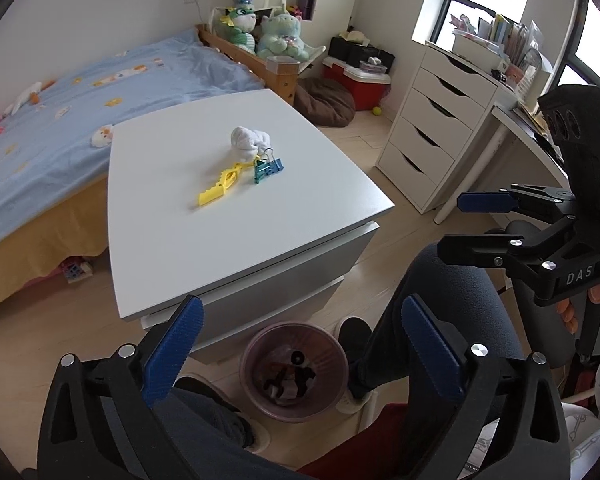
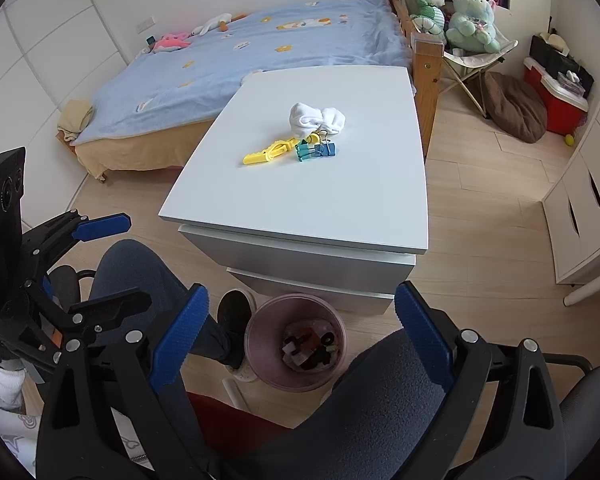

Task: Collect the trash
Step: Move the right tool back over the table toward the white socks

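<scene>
Both claws hang over a pink bin [image 1: 294,372] standing on the floor between the seated person's legs. Left claw [image 1: 300,354]: fingers wide apart, nothing between them. Right claw [image 2: 300,342]: likewise apart and empty. On the white bench [image 1: 236,208] beyond the bin lie a white crumpled cloth [image 1: 247,142], a yellow clip [image 1: 220,188] and blue binder clips [image 1: 268,169], touching one another.

On the white worktop [image 2: 300,208] lie one white balled-up cloth [image 2: 316,119], one yellow plastic clip [image 2: 267,153] and two binder clips [image 2: 315,149], one teal and one blue. One pink waste bin [image 2: 256,344] stands on the floor below. Two green plush toys [image 2: 452,12] sit past the one bed [image 2: 236,68], and one white drawer unit [image 1: 436,128] shows five drawers.
</scene>
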Available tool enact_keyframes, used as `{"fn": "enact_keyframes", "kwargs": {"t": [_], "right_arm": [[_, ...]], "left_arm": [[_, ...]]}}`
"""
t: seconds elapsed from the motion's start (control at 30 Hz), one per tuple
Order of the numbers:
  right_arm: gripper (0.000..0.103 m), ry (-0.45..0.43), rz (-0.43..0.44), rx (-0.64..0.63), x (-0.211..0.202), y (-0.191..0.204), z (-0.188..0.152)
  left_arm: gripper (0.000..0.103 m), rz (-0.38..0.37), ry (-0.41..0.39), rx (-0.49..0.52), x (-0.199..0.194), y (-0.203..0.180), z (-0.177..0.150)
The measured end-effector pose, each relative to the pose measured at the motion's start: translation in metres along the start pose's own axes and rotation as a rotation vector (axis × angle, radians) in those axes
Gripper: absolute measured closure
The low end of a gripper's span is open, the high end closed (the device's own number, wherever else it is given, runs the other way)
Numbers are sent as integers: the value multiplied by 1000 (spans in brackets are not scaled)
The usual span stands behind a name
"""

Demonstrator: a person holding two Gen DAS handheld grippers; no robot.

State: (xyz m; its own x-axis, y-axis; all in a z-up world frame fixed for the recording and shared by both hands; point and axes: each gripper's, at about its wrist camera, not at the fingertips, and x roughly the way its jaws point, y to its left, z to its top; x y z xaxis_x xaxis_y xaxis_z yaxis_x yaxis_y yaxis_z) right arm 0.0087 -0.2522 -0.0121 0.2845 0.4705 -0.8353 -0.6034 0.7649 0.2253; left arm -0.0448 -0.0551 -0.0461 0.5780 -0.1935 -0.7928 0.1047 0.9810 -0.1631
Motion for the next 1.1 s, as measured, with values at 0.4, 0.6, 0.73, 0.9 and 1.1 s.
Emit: {"fn": "enact_keyframes", "kwargs": {"t": [0.4, 0.6, 0.73, 0.9, 1.1], "right_arm": [[10, -2, 11, 2, 2, 3, 0], [10, -12, 20, 3, 2, 4, 6], [10, -29, 24, -5, 0, 5, 17], [10, -51, 15, -24, 1, 8, 39], [10, -56, 2, -49, 11, 8, 74]], "left_arm": [[8, 23, -29, -57, -7, 15, 1], [8, 25, -48, -82, -8, 21, 4], [8, 41, -65, -84, -9, 25, 9], [8, 64, -81, -83, -9, 32, 19], [8, 81, -98, -82, -10, 40, 29]]}}
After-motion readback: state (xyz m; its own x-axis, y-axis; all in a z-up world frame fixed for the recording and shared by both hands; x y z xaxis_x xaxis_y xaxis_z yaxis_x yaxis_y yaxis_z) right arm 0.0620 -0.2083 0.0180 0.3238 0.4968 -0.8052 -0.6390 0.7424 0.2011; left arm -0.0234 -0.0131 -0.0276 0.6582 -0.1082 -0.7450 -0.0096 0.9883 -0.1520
